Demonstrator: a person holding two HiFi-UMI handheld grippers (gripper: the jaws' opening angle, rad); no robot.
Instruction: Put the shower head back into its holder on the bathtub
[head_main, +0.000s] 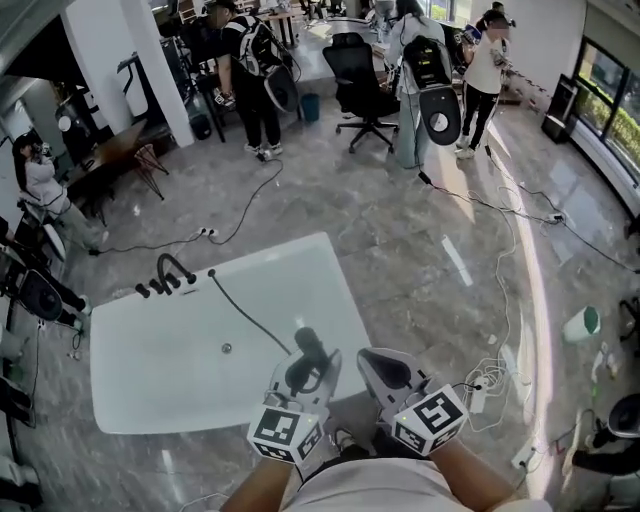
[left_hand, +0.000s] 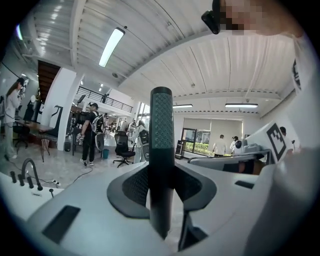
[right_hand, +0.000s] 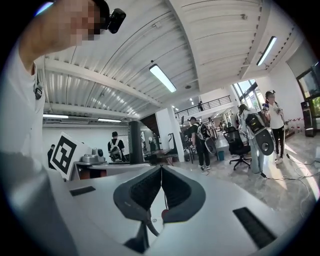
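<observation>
Marble floor, one white bathtub, one shower head gripped in left tongs, right tongs closed and empty

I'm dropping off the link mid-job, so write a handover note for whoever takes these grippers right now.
Left gripper: shut on the black stick-shaped shower head, over the near edge of the white bathtub.
Right gripper: shut, empty, beside the left one.
The thin black hose runs from the shower head across the tub to its far rim, near the black tap fittings.
Done: shower head is in hand.
Left: carry it to its holder, presumably among those fittings, seat it, release.
</observation>
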